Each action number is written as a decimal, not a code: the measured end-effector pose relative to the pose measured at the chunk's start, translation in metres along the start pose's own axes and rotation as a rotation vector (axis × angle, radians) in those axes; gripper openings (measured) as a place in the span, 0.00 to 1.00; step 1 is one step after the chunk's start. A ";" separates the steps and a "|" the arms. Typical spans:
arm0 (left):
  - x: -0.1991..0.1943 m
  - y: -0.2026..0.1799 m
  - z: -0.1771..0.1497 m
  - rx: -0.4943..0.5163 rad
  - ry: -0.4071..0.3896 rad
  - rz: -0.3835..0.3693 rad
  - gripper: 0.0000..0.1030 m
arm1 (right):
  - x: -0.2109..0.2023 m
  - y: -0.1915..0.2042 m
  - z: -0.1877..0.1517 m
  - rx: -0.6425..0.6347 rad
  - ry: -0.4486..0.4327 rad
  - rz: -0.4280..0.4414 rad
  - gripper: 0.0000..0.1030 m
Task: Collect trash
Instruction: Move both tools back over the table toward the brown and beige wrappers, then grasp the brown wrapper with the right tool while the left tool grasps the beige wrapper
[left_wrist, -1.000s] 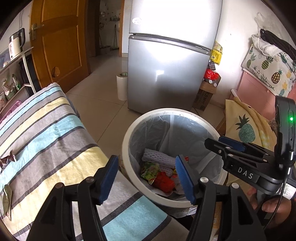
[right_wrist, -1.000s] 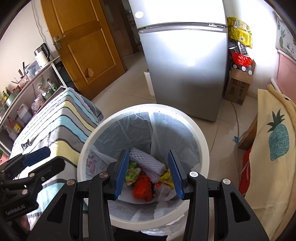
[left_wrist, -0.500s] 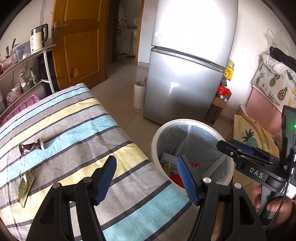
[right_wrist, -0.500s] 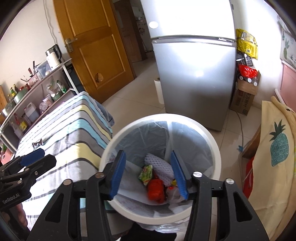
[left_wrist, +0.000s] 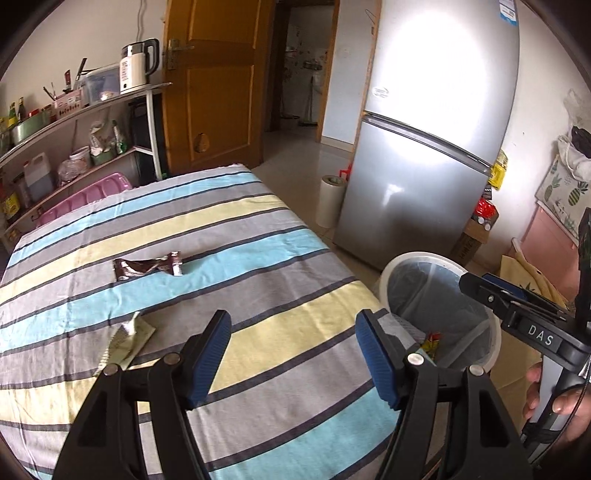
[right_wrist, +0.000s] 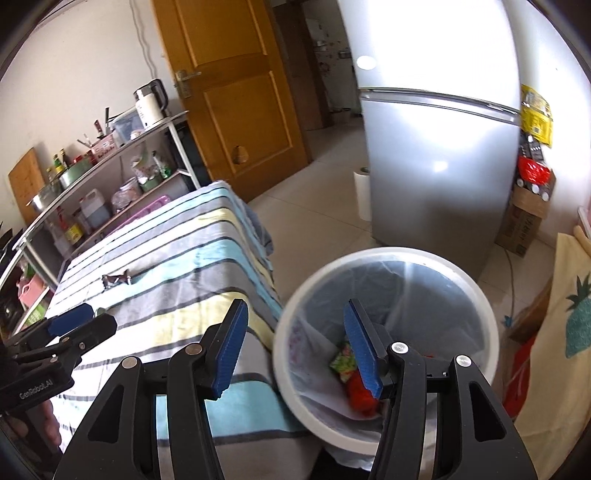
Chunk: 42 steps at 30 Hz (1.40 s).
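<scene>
Left gripper (left_wrist: 291, 350) and right gripper (right_wrist: 295, 345): jaws spread wide, holding nothing. Brown wrapper (left_wrist: 147, 266) lies flat at centre left on the striped worktop (left_wrist: 258, 236); pale wrapper (left_wrist: 127, 341) lies at lower left, near the left jaws. Both judged light, thin, crinkly, likely slippery; pinch at a raised edge. White lined bin (right_wrist: 476, 291), lower right, contains red and green packaging.

Your left gripper (left_wrist: 293, 356) is spread wide open over the striped tablecloth (left_wrist: 229, 236), nothing between its blue pads. A brown snack wrapper (left_wrist: 147, 266) lies farther out, a pale torn wrapper (left_wrist: 127, 341) sits just left of the fingers, and your right gripper (left_wrist: 517, 308) pokes in over the white trash bin (left_wrist: 439, 258).
</scene>
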<state>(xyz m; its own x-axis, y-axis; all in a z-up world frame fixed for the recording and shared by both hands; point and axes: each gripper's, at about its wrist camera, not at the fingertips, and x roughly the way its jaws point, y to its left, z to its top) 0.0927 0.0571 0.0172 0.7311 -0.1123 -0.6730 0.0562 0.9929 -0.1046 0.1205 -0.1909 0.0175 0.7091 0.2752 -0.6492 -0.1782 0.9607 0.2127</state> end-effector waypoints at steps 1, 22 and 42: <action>-0.002 0.008 -0.002 -0.013 -0.004 0.016 0.70 | 0.001 0.004 0.000 -0.008 0.002 0.007 0.54; 0.005 0.139 -0.028 -0.200 0.077 0.172 0.73 | 0.068 0.120 0.013 -0.229 0.088 0.189 0.54; 0.035 0.152 -0.029 -0.180 0.141 0.208 0.73 | 0.147 0.222 0.030 -0.497 0.201 0.375 0.54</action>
<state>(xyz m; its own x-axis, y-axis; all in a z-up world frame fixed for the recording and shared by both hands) 0.1076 0.2025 -0.0436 0.6122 0.0759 -0.7871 -0.2154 0.9737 -0.0737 0.2055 0.0617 -0.0088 0.4047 0.5492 -0.7311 -0.7168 0.6870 0.1193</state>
